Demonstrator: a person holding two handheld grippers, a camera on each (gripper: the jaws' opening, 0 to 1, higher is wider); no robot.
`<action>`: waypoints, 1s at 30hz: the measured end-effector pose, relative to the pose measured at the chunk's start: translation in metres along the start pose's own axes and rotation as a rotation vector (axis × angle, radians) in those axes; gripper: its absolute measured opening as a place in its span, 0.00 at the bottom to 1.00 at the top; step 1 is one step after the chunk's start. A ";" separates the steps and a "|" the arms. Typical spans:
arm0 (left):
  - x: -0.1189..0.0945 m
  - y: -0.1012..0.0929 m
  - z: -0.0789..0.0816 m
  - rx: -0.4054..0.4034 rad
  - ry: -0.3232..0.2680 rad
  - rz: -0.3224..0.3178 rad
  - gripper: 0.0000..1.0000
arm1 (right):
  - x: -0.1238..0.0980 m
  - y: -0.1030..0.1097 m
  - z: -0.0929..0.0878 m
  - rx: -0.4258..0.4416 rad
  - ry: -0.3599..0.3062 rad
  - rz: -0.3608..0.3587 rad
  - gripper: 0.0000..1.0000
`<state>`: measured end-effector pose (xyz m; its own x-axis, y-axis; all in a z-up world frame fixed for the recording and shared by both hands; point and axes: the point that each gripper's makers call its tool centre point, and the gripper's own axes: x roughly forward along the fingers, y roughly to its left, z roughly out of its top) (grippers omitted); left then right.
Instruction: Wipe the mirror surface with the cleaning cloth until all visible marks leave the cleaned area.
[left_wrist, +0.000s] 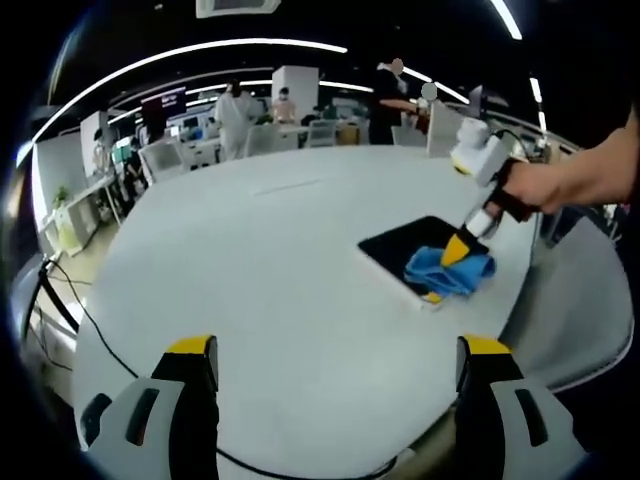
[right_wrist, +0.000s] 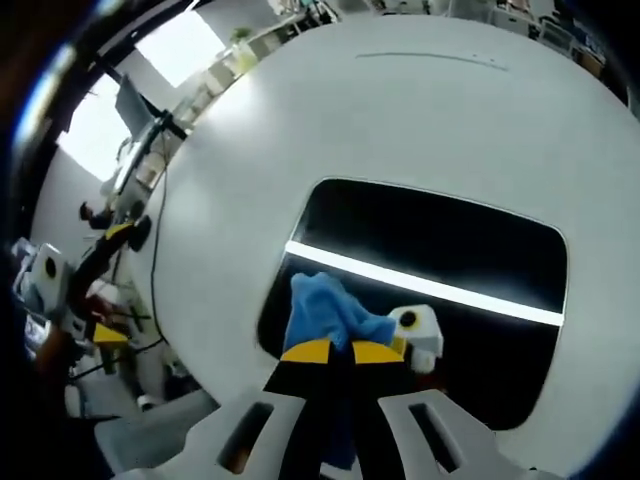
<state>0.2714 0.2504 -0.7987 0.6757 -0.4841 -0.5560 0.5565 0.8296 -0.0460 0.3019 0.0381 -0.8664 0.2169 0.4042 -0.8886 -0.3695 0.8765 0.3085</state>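
Wiping tool: the right gripper (right_wrist: 339, 352) has its yellow-tipped jaws pinched together on the blue cleaning cloth (right_wrist: 330, 312), which bunches up ahead of the tips and trails back between them.
Cloth position: it sits on the near left part of the mirror (right_wrist: 470, 250), pressed against the dark glass directly under the jaw tips.
Mirror: a dark, round-cornered rectangle lying flat on the white table (right_wrist: 450, 110); a bright strip of ceiling light reflects across it, and the gripper's own reflection shows just beside the cloth.
Seen from the other side: in the left gripper view the right gripper (left_wrist: 452, 252) comes down at a slant from a hand (left_wrist: 535, 188), its tip buried in the cloth (left_wrist: 452, 272) at the mirror's (left_wrist: 410, 242) near corner.
Left gripper: the left gripper (left_wrist: 338, 362) has its jaws wide apart and holds nothing, hovering over bare table (left_wrist: 270, 260), well apart from the mirror.
Table edge: a black cable (left_wrist: 95, 320) runs along the near rim.
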 end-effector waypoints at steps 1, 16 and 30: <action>0.000 -0.001 0.000 -0.003 -0.001 -0.002 1.00 | 0.000 0.001 -0.002 -0.003 -0.001 0.001 0.00; 0.007 -0.014 0.002 0.016 0.007 -0.028 1.00 | -0.004 0.011 -0.021 0.004 0.029 0.041 0.00; 0.005 -0.017 0.004 0.019 0.009 -0.027 1.00 | -0.003 0.011 -0.022 -0.009 0.002 0.074 0.00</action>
<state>0.2671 0.2327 -0.7974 0.6563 -0.5033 -0.5622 0.5832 0.8111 -0.0453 0.2769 0.0405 -0.8677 0.1871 0.4671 -0.8642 -0.3929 0.8419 0.3700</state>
